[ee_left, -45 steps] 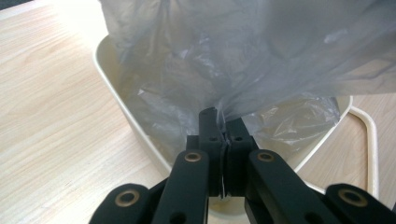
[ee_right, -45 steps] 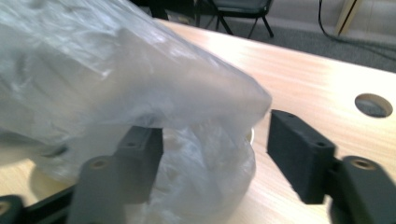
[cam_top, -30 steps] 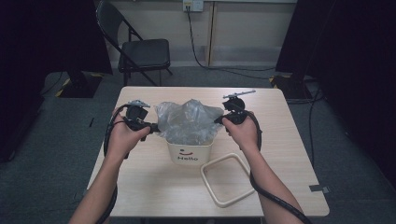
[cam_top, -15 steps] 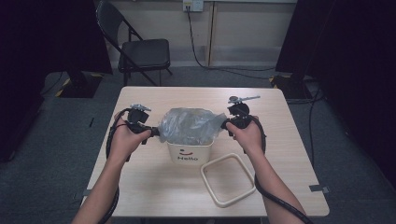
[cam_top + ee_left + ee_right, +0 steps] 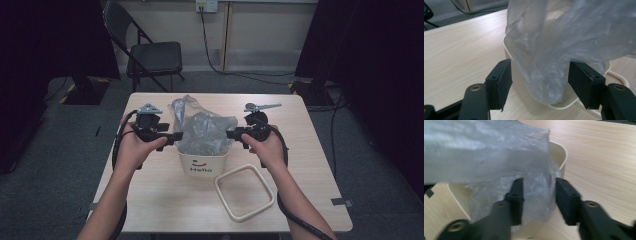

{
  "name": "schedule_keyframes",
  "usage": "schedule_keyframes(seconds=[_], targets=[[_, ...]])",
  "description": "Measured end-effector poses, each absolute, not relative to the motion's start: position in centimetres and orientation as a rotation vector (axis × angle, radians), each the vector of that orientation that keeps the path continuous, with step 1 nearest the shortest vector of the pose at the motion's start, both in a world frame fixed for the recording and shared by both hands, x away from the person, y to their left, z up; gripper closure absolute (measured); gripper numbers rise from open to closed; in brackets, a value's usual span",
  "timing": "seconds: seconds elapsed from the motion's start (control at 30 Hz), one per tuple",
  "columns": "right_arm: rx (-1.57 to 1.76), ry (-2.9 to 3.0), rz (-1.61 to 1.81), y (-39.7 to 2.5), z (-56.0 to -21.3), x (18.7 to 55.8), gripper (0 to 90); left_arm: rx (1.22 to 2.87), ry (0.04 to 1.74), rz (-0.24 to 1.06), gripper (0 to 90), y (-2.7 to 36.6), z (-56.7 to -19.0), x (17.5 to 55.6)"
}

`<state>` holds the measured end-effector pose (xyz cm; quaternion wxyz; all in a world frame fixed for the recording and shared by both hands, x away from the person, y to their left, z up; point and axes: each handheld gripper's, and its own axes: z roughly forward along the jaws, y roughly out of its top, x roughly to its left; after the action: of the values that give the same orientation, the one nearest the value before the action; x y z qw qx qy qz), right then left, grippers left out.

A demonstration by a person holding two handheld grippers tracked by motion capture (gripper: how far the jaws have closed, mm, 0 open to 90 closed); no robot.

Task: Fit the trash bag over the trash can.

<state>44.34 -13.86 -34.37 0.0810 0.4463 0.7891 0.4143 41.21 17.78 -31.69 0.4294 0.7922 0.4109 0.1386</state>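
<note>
- Your left gripper (image 5: 176, 136) sat at the left rim of the bin, level with the bag's lower folds, held in your left hand (image 5: 136, 147).
- In the left gripper view its flat, matte black pads (image 5: 502, 81) stood wide apart, released, with the bin's left wall and a hanging lobe of film between them but nothing pinched.
- The clear plastic bag (image 5: 202, 129) was thin, glossy and heavily crinkled; it stood out of the bin in a loose, puffed heap, with one peak rising at its back left.
- The cream bin (image 5: 202, 165) was a small, smooth-walled plastic tub with rounded corners, a printed smile and the word "Hello" on its near face; it stood upright near the middle of the pale wood-grain table (image 5: 150, 210).
- A cream rounded-square ring (image 5: 244, 192), smooth and hollow in the middle, lay flat on the table just right of and nearer to you than the bin.
- Your right gripper (image 5: 231, 134) met the bag's right side above the rim, held in your right hand (image 5: 266, 147).
- In the right gripper view its pads (image 5: 517, 197) were apart too, unclenched, straddling a wrinkled fold of film at the bin's edge without squeezing it.
</note>
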Motion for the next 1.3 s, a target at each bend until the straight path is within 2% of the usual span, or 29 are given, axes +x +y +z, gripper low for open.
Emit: schedule_keyframes(seconds=[0.17,0.2,0.23,0.33,0.5,0.57,0.63,0.67,0.73,0.77,0.9,1.1,1.3], targets=[[1.288,2.417,1.237,-12.6,-35.1,44.5,81.6,1.945,1.022,0.357,34.4,17.3,-31.2,41.4],[1.279,2.448,1.242,-12.2,-35.4,44.6,83.6,1.949,1.027,0.342,41.2,17.2,-31.2,41.5],[1.279,2.459,1.239,-12.0,-35.6,44.7,84.4,1.943,1.035,0.326,46.1,17.1,-31.3,41.7],[1.252,2.505,1.201,-10.7,-36.3,45.0,85.5,1.952,1.038,0.374,44.3,16.7,-31.8,42.3],[1.188,2.612,1.108,-8.4,-38.0,45.2,85.2,1.917,1.071,0.362,46.1,16.5,-32.8,43.2],[1.196,2.619,1.14,-8.1,-38.2,45.3,81.4,1.915,1.078,0.342,53.4,16.4,-33.3,43.6],[1.187,2.605,1.159,-8.2,-38.0,45.3,69.2,1.929,1.114,0.276,75.5,16.3,-33.7,43.9],[1.18,2.591,1.176,-8.3,-37.9,45.3,64.4,1.933,1.121,0.271,75.8,16.3,-34.0,44.0],[1.183,2.576,1.197,-8.6,-37.3,45.0,55.7,1.975,1.137,0.283,82.0,16.3,-34.3,44.1],[1.183,2.558,1.206,-8.9,-36.8,44.8,48.2,1.982,1.14,0.281,83.5,16.3,-34.5,44.1],[1.177,2.465,1.256,-10.5,-35.1,44.2,37.1,2.026,1.159,0.256,86.4,16.2,-35.2,43.9],[1.194,2.307,1.312,-13.0,-32.7,43.2,30.5,2.006,1.175,0.239,85.3,16.6,-35.0,43.2],[1.181,2.239,1.359,-13.1,-31.1,43.3,32.2,2.018,1.163,0.246,85.2,16.2,-34.8,43.1]])
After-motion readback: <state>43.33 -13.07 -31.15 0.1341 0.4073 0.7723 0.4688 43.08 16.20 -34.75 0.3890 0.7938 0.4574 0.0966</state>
